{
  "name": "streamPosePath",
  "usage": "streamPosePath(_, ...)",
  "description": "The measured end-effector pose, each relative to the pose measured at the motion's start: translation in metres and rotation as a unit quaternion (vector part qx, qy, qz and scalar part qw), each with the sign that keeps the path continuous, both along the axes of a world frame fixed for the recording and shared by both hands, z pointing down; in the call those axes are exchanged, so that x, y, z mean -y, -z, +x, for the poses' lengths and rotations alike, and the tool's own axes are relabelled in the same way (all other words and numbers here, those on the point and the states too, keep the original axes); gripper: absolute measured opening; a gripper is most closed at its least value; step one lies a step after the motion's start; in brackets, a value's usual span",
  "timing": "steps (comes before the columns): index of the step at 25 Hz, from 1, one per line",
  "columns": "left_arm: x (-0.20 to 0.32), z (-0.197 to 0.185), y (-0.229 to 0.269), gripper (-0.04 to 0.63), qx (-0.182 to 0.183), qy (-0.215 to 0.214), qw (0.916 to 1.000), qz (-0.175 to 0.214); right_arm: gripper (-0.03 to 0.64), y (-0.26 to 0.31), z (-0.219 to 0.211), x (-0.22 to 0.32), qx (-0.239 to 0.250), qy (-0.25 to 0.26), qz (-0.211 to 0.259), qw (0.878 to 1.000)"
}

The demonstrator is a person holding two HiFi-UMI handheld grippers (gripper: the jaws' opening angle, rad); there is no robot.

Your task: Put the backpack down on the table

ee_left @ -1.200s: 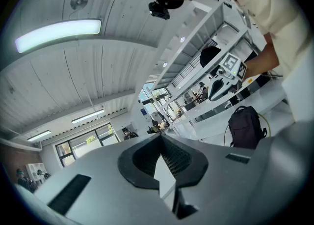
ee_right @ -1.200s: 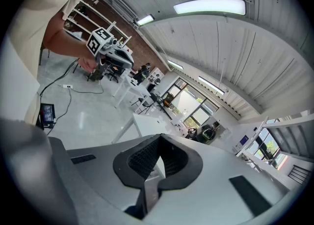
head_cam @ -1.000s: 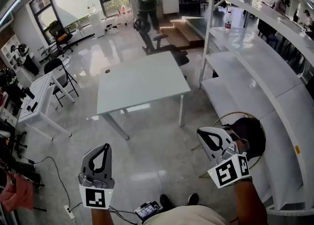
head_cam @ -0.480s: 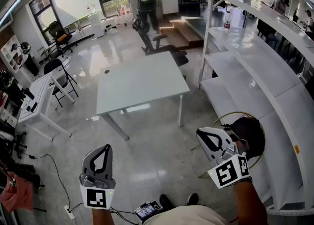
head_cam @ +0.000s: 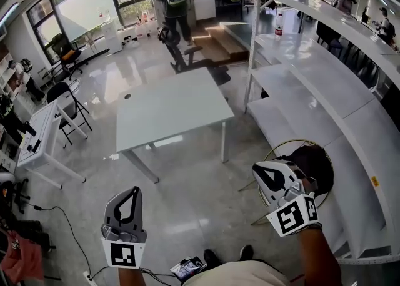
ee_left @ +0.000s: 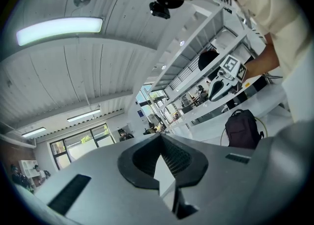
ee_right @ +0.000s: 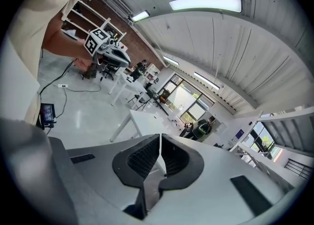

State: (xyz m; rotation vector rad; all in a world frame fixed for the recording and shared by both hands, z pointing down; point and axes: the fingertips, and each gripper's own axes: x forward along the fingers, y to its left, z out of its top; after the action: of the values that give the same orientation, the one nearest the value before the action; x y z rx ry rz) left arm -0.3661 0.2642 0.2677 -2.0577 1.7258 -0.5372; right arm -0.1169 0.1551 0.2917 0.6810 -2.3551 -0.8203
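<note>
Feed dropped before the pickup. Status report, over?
Left tongs shut, empty. Right tongs shut, empty. Backpack at hoop frame by shelves, not yet gripped. Table ahead, top bare.

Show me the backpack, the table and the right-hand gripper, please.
backpack (head_cam: 320,165): head view, on its dark body, next to the shelves.
table (head_cam: 172,107): head view, on the bare middle of its top.
right gripper (head_cam: 256,168): head view, at the tips of its shut jaws.
</note>
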Motion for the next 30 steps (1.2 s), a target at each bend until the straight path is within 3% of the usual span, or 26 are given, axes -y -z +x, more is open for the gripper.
streamPosePath(7, 0.019, -0.001, -0.009, 0.012, -0.028, -0.039, 0.9988, 0.012, 0.026, -0.006, 0.025, 0.003, -0.007, -0.062, -0.001, 0.998)
streamPosePath(12, 0.044, 0.037, -0.016, 0.012, -0.041, -0.082, 0.9958, 0.006, 0.026, -0.013, 0.064, 0.001, -0.014, -0.102, -0.011, 0.995)
streamPosePath(18, 0.087, 0.119, -0.013, 0.012, -0.033, -0.141, 0.9894, 0.012, 0.026, -0.017, 0.124, 0.018, -0.011, -0.134, -0.015, 0.991)
streamPosePath(30, 0.183, 0.307, -0.017, 0.012, -0.045, -0.2, 0.9787, 0.005, 0.027, -0.032, 0.274, 0.078, 0.003, -0.171, -0.027, 0.985)
